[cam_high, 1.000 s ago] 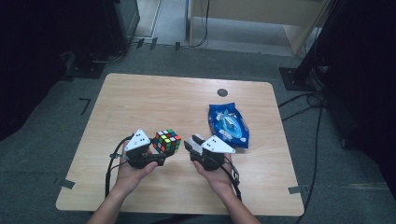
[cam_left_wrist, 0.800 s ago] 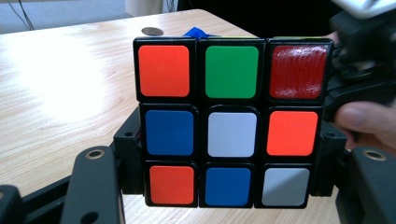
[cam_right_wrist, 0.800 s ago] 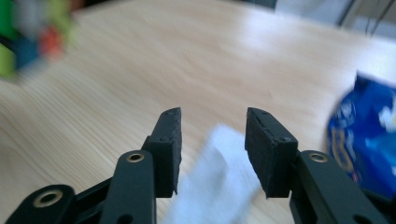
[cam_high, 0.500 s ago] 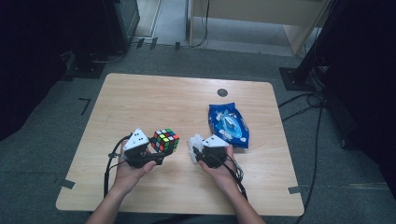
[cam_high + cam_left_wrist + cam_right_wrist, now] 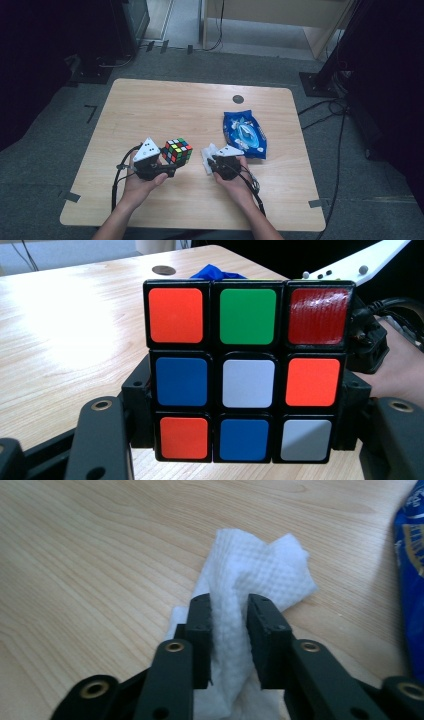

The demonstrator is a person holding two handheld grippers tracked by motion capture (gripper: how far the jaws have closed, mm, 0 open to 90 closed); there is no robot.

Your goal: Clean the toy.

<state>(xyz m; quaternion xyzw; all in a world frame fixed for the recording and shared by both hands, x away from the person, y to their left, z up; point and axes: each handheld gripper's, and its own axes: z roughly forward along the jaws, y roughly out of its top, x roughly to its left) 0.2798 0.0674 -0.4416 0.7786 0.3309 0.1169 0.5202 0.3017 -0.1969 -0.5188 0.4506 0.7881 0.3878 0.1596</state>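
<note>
From the high view I see my left gripper (image 5: 167,162) clamped on the puzzle cube (image 5: 177,151), held just above the table (image 5: 165,107). My right gripper (image 5: 209,162) sits on the white wipe (image 5: 206,154), just beside the blue packet (image 5: 245,132), whose long axis runs away from me; its print is too small to read.

In the left gripper view, the cube (image 5: 247,370) faces me square, wedged between the jaws.

In the right gripper view, my jaws have just been closing and pinch an upright fold of the wipe (image 5: 255,565), which rests on the table.

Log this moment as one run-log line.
left tool: shut on puzzle cube | right tool: jaws just closed on white wipe | blue wipe pack: on table
</note>
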